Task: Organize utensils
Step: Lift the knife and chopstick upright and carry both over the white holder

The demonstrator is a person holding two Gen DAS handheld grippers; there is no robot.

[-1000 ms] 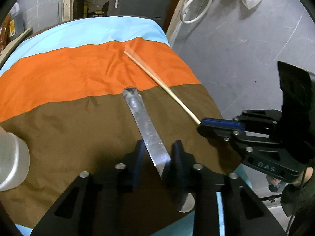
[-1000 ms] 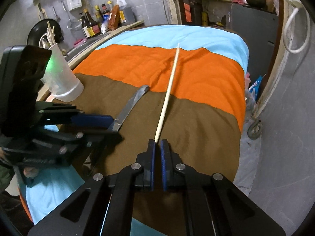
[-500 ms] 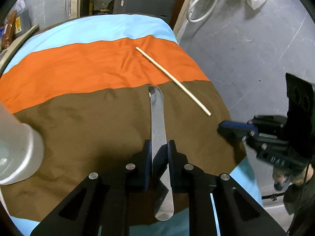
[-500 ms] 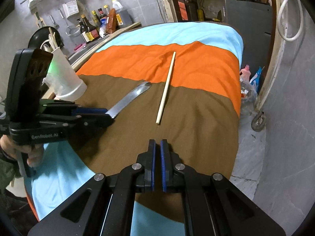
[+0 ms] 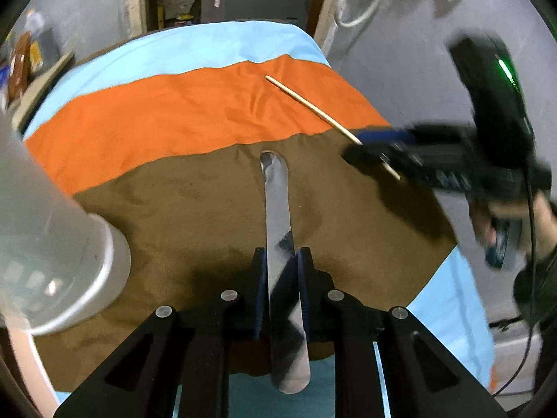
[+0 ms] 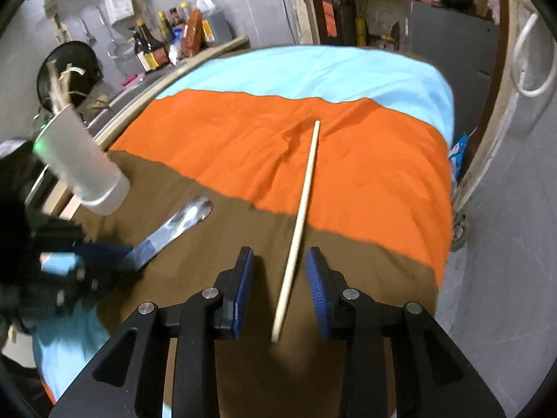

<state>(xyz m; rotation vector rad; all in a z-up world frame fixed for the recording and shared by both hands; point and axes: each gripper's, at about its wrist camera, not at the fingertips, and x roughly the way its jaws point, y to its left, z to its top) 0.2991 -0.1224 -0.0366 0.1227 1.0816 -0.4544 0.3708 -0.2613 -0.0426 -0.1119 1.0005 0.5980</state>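
Note:
A flat metal utensil [image 5: 276, 202] points away from me over the brown band of the cloth. My left gripper [image 5: 281, 256] is shut on its middle, both pads against its edges. From the right wrist view the same utensil [image 6: 177, 223] sticks out of the blurred left gripper [image 6: 104, 254]. A pale wooden chopstick [image 6: 306, 188] lies across the orange and brown bands. My right gripper [image 6: 280, 257] straddles its near end, and its jaws are opening with the stick loose between them. The left wrist view shows the right gripper [image 5: 358, 144] over the chopstick [image 5: 306, 104].
A translucent white cup [image 6: 80, 167] holding several utensils stands at the left; it looms large in the left wrist view [image 5: 52, 244]. The striped cloth [image 6: 313, 73] drapes a round table with the grey floor to the right. Bottles [image 6: 153, 52] line a counter behind.
The right gripper pulled back shut off the chopstick, then came forward over its near end with jaws parted. The left gripper closed on the metal utensil, which now points straight ahead.

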